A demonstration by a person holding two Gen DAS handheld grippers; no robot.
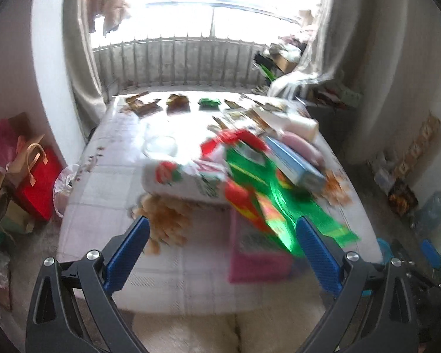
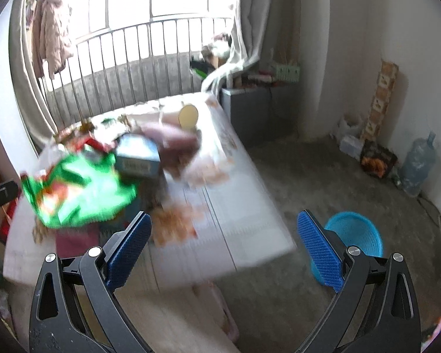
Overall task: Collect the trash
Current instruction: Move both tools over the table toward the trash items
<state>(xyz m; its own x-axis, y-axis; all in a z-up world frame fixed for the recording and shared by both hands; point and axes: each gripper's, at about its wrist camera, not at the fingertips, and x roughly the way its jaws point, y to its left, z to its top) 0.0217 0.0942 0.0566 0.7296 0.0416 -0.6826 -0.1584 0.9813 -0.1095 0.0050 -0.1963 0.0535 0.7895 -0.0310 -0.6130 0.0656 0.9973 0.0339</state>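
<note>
Blue-padded, both the left gripper (image 1: pixel 220 232) and right gripper (image 2: pixel 225 228) gape wide, holding nothing; a green wrapper (image 1: pixel 267 194) lies among litter on the table (image 1: pixel 108 158).

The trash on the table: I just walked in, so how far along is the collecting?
Nothing looks done: the blue basket on the floor shows no trash inside, though only part of it is visible. Nothing is in hand: the left tool and right tool are both open and empty. Left: the green bag, blue box and other wrappers on the table.
</note>
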